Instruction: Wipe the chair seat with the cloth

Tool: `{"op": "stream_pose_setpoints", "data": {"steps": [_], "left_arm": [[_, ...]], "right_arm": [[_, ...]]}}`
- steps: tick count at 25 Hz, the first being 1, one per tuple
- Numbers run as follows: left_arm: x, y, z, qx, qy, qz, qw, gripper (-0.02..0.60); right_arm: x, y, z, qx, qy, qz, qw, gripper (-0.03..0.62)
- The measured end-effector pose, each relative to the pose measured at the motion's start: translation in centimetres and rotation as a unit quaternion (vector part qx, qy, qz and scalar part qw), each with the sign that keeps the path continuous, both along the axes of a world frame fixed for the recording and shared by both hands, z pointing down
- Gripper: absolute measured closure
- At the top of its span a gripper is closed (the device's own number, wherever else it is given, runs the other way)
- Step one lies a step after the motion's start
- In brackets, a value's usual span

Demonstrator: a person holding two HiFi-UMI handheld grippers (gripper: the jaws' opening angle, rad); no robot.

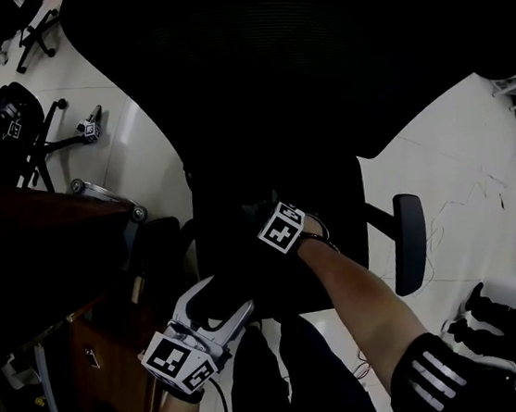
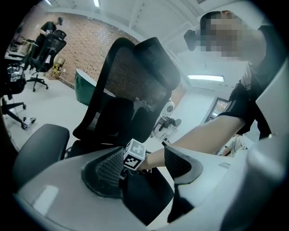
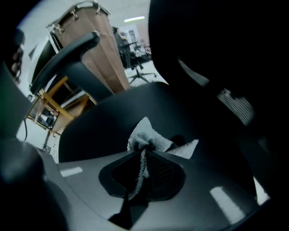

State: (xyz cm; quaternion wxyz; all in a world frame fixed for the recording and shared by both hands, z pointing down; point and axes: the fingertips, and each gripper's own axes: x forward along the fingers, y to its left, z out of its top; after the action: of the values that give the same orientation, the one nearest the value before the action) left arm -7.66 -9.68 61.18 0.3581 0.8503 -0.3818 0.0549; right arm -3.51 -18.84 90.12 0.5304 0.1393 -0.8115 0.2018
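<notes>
Wiping seems under way; the right gripper (image 3: 143, 152) pinches the pale cloth (image 3: 146, 135), bunched against the dark chair seat (image 3: 99, 122); the left gripper (image 2: 143, 166) is spread, empty, near the seat's front; next, I judge, a firm drag across the seat, pinch held tight.

White tiled floor (image 1: 456, 143) lay all round, thin cables (image 1: 494, 188) strewn on it at right. Black office chair (image 1: 9, 119) stood far left, near dark wooden desk (image 1: 47, 236). Brick wall (image 2: 86, 40) closed room's far side. Brown fabric bag (image 3: 101, 54) hung on metal frame (image 3: 88, 5).
</notes>
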Motion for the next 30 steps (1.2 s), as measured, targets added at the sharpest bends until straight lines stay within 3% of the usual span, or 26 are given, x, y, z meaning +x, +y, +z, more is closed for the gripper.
{"op": "stream_pose_setpoints", "data": {"steps": [6,10,14,18,21,26,30], "left_arm": [[3.3,-0.2,0.1,-0.001,0.013,0.034,0.9993,0.273],[3.9,0.5,0.8,-0.005,0.017,0.046,0.9988,0.273],[3.8,1.0,0.6,-0.007,0.015,0.049,0.9987,0.273],[2.4,2.1,0.7,-0.007,0.013,0.042,0.999,0.273],[0.7,2.9,0.3,-0.011,0.005,0.032,0.9994,0.273],[-1.8,4.7,0.4,-0.022,-0.008,0.01,0.9997,0.273],[-2.8,5.8,0.8,-0.031,-0.014,0.002,0.9994,0.273]], "right_arm": [[12.7,0.0,0.5,0.0,0.076,0.088,0.993,0.559],[15.9,-0.6,-0.1,0.017,0.081,0.113,0.99,0.56],[16.4,-0.8,-0.3,0.022,0.092,0.114,0.989,0.559],[12.6,-0.2,-1.8,0.024,0.051,0.118,0.991,0.559],[6.6,1.2,-3.5,0.007,0.003,0.118,0.993,0.559],[-4.5,4.6,-5.3,-0.007,-0.072,0.07,0.995,0.559],[-8.7,8.2,-4.0,-0.03,-0.075,0.032,0.996,0.559]]}}
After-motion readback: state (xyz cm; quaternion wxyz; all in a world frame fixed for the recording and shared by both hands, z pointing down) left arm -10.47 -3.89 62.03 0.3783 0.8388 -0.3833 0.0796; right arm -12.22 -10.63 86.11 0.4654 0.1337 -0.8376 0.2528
